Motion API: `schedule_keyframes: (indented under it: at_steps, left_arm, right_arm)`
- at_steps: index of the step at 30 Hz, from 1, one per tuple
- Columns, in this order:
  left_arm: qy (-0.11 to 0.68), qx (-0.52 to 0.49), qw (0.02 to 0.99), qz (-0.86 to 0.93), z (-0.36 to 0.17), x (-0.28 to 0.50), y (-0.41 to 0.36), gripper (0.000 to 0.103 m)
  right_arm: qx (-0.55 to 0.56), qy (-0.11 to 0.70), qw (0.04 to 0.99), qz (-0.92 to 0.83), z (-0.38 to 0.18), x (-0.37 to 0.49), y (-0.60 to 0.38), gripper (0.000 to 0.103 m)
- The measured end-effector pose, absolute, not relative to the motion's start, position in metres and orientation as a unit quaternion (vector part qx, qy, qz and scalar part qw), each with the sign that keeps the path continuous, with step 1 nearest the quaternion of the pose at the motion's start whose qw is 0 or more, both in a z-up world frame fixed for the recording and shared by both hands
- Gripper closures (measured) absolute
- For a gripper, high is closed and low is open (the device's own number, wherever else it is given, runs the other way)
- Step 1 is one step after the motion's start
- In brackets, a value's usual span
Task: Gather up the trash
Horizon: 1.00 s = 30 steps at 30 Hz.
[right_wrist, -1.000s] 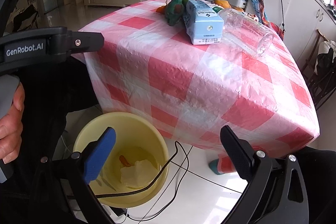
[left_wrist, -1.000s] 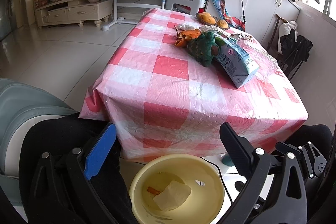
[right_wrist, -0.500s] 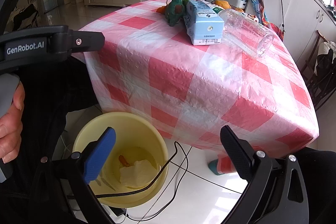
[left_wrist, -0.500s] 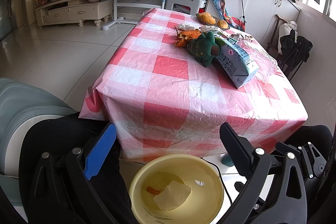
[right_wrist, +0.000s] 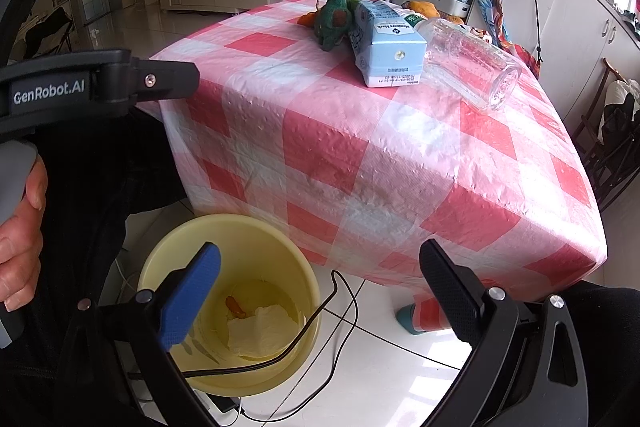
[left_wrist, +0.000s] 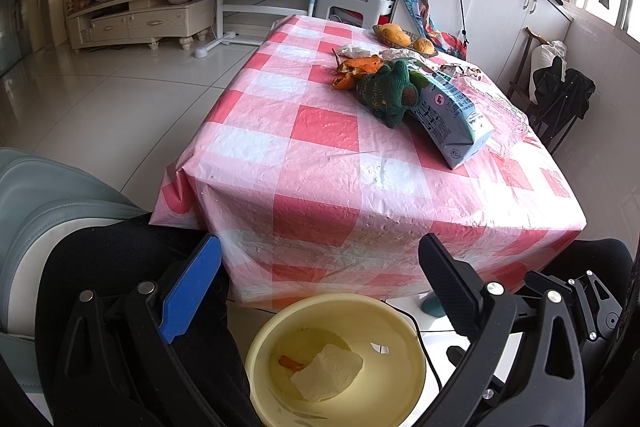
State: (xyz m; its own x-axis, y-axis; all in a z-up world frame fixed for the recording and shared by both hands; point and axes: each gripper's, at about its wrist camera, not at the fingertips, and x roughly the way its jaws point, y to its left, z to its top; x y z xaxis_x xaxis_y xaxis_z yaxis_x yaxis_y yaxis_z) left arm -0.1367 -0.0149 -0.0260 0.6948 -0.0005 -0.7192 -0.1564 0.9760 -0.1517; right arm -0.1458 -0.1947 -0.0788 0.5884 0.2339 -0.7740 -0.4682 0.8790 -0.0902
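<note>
**Both tongs spread wide above the yellow bin**

Left wrist view: the left gripper [left_wrist: 320,283] stands with its jaws spread wide and nothing between them, one blue finger at 8 o'clock, one black finger at 4 o'clock. Below it, at 6 o'clock, sits the yellow bin [left_wrist: 416,359] on the floor, holding a white tissue [left_wrist: 328,371] and a small orange scrap [left_wrist: 290,361]. Ahead lies the table with the red-and-white checked cloth [left_wrist: 320,155]. At 1 o'clock on it are the things to gather: orange peel [left_wrist: 356,69], a green knitted toy [left_wrist: 386,89] touching a light blue milk carton [left_wrist: 448,111] lying on its side, and a clear plastic bottle [left_wrist: 508,119] just beyond the carton. Farther back, at 12 o'clock, a crumpled tissue [left_wrist: 354,49] and a dish of yellow fruit [left_wrist: 400,35].

Right wrist view: the right gripper [right_wrist: 320,283] is likewise spread wide and empty, hanging over the bin [right_wrist: 280,239] at 7 o'clock; a black cable [right_wrist: 320,311] crosses the bin's rim. At 9 o'clock a hand [right_wrist: 20,227] grips the grey handle of the left gripper, marked GenRobot.AI. On the cloth [right_wrist: 360,147] at 12 o'clock lie the toy [right_wrist: 334,21], the carton [right_wrist: 386,47] and, touching it at 1 o'clock, the bottle [right_wrist: 472,67] on its side.
</note>
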Motion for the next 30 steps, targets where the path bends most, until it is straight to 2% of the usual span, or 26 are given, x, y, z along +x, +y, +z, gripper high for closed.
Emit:
schedule_keyframes:
  at_steps: [30]
  left_arm:
    - [0.389,-0.102,0.915,0.042,-0.0250,-0.1370,-0.0136,0.007]
  right_arm:
    - [-0.144,0.405,0.881,0.198,-0.0760,-0.1449,-0.1981,0.008]
